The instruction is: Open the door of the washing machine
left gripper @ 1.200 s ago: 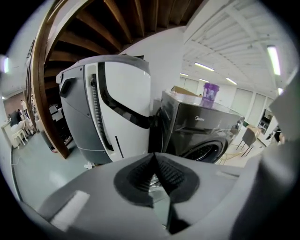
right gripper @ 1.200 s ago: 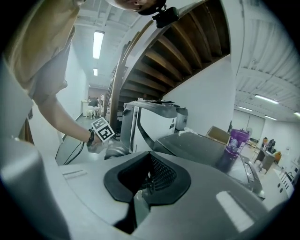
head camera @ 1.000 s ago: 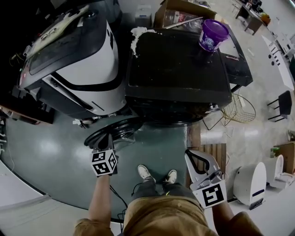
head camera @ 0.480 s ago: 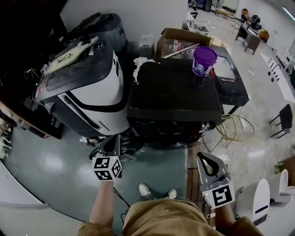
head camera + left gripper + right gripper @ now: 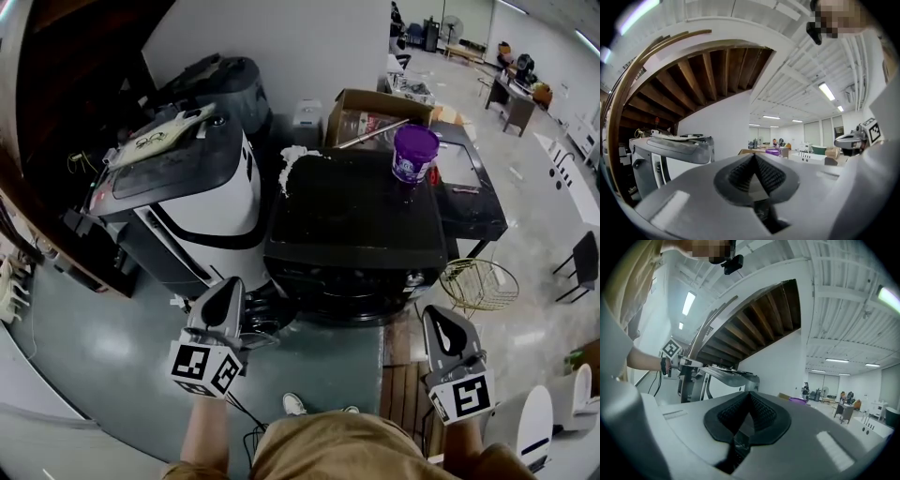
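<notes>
The black front-loading washing machine (image 5: 356,220) stands in the middle of the head view. Its round dark door (image 5: 272,311) hangs swung out at the front left corner, partly hidden behind my left gripper (image 5: 228,286). That gripper is shut and empty, held level in front of the door without touching it. My right gripper (image 5: 439,317) is also shut and empty, off the machine's front right corner. In the left gripper view the left gripper's pads (image 5: 753,157) meet at the tip. In the right gripper view the right gripper's pads (image 5: 750,393) meet too.
A purple bucket (image 5: 414,153) and a white rag (image 5: 292,161) sit on the washer's top. A white-and-black machine (image 5: 192,202) stands close on the left. A cardboard box (image 5: 375,111) is behind, a black side table (image 5: 473,192) and a wire basket (image 5: 478,283) to the right.
Both grippers have risen, the left one lifting up from beside the open door. The head view has tilted up, showing more of the room. Both stay shut.
</notes>
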A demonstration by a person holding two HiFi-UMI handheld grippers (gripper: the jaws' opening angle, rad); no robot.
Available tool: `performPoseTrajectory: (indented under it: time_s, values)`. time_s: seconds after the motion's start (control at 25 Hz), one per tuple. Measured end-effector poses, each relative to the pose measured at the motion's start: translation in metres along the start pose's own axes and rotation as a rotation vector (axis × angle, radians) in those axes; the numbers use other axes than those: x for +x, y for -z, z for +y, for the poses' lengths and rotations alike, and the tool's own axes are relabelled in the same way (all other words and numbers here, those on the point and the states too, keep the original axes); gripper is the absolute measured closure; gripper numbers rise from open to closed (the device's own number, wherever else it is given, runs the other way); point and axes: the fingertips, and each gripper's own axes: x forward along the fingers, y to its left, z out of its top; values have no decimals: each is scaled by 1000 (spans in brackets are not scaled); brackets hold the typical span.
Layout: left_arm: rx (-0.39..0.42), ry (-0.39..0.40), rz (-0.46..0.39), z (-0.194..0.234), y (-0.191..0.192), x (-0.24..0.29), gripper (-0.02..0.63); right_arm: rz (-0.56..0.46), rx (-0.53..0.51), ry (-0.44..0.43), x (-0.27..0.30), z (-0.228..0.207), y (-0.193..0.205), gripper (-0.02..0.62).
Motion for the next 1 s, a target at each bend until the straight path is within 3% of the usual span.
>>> performPoseTrajectory:
  time_s: [0.24,0.76,1.0]
  values:
    - [-81,-47,-64,2,-34,-32,545,-21,-5,34,-9,-12,-6,592]
    - [-79,-155,-80,27,-54,-87,545,24,20,114,-34,-23,-1,591]
    - [-79,-174,-81,36,-53,-100,545,-3,1,117,-30,-18,-11,591]
